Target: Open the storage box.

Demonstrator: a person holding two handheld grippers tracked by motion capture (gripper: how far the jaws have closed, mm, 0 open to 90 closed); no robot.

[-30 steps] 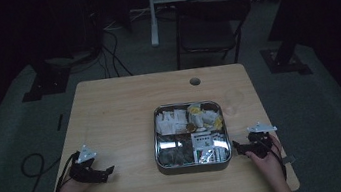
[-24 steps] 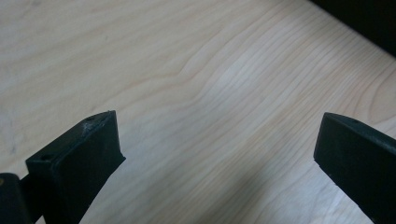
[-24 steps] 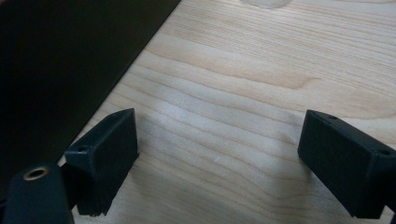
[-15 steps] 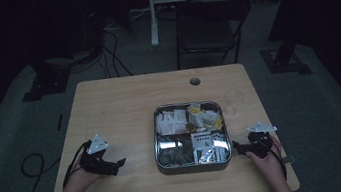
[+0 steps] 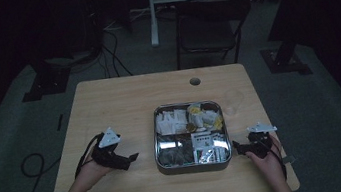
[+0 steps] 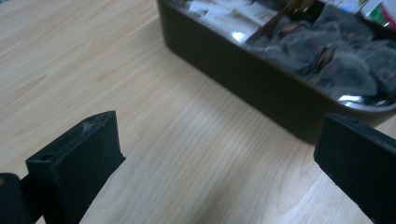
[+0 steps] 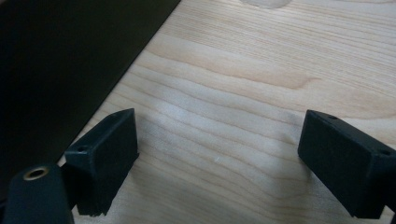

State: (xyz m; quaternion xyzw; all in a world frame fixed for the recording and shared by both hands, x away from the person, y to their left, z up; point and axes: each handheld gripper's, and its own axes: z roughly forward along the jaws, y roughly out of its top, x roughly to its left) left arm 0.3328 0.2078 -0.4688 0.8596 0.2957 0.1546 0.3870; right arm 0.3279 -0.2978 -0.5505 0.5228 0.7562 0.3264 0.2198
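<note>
A square metal tray (image 5: 156,143) sits at the middle of the wooden table, split into compartments of white sachets, yellow packets and dark tea bags. My left gripper (image 5: 129,160) is held just left of the tray, pointing at it, open and holding nothing. In the left gripper view the jaws (image 6: 224,154) stand wide apart over bare wood, with the tray wall (image 6: 261,88) and dark tea bags (image 6: 336,60) ahead. My right gripper (image 5: 238,147) rests by the tray's right front corner, open and holding nothing. Its own view (image 7: 219,144) has the dark tray wall (image 7: 60,60) at the left.
A clear cup (image 5: 234,101) stands right of the tray toward the back; its base (image 7: 264,2) edges into the right gripper view. A round cable hole (image 5: 194,81) is near the table's far edge. A chair (image 5: 209,25) stands behind the table.
My left gripper has lifted and moved right and forward, closer to the tray's left side. The right gripper has stayed where it was.
</note>
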